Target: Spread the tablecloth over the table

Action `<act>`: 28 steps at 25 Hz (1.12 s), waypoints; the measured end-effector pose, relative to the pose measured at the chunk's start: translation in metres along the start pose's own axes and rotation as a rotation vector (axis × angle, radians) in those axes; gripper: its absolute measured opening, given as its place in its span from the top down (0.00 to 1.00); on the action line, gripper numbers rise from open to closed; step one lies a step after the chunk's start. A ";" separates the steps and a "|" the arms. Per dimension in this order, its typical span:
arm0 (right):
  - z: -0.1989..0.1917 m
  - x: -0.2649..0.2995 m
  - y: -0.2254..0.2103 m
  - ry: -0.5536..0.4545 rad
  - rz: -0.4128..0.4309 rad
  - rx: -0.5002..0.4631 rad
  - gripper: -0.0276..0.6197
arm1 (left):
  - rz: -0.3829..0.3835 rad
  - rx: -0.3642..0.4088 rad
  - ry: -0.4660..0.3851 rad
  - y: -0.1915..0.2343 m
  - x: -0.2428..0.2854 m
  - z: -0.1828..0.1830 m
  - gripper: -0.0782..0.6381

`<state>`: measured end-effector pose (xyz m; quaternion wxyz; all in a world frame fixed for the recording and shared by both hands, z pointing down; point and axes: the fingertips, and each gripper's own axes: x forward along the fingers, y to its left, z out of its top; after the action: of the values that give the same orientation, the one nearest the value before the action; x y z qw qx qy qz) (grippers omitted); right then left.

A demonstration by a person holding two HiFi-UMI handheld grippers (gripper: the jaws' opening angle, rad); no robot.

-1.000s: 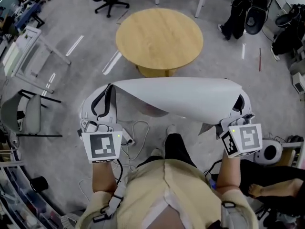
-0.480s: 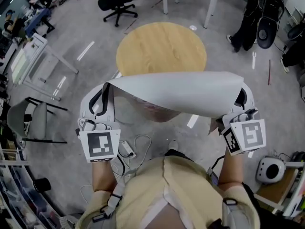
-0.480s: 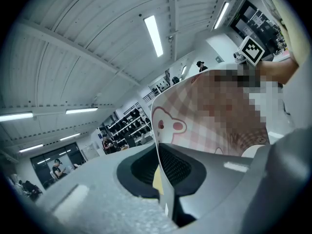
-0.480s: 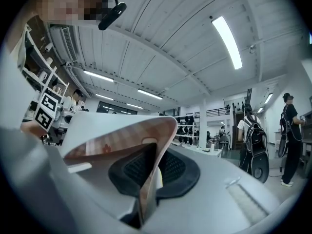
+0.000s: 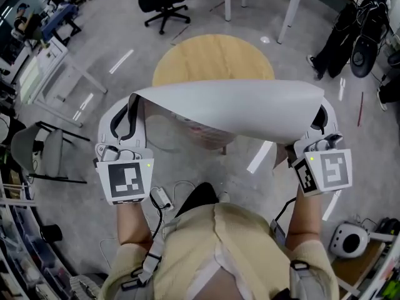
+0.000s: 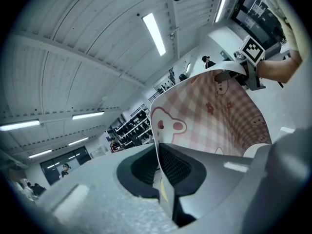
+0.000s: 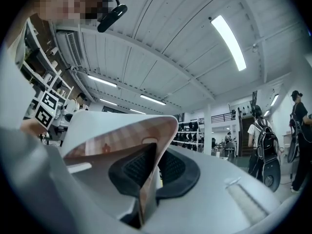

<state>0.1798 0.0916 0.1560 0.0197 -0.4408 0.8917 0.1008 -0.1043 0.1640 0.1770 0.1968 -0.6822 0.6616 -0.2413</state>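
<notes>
The tablecloth (image 5: 237, 108) hangs stretched between my two grippers, its plain white back facing up in the head view. Its pink checked face with cartoon animals (image 6: 214, 116) shows in the left gripper view. My left gripper (image 5: 130, 105) is shut on the cloth's left corner (image 6: 157, 145). My right gripper (image 5: 322, 108) is shut on the right corner (image 7: 148, 177). The round wooden table (image 5: 206, 55) stands just beyond the cloth, its near edge hidden under it. Both grippers are held level, in front of the person's chest.
A black office chair (image 5: 164, 2) and white table legs (image 5: 290, 11) stand beyond the round table. A white frame stand (image 5: 56, 74) and a grey chair (image 5: 34, 152) are at the left. Bags (image 5: 362, 30) lie at the right. A white device (image 5: 347, 239) and cables (image 5: 172, 195) lie on the floor.
Both grippers have carried the stretched cloth forward and a little up. The cloth now covers the table's near edge, where a strip of floor lay between them before.
</notes>
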 end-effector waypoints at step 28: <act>0.002 0.212 -0.090 0.032 -0.102 -0.152 0.93 | -0.070 0.141 -0.081 0.090 0.240 0.020 0.88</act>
<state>0.1215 -0.1273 0.1132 -0.0231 -0.4876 0.8580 0.1601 -0.1638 -0.0807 0.1245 0.2623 -0.6985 0.6102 -0.2663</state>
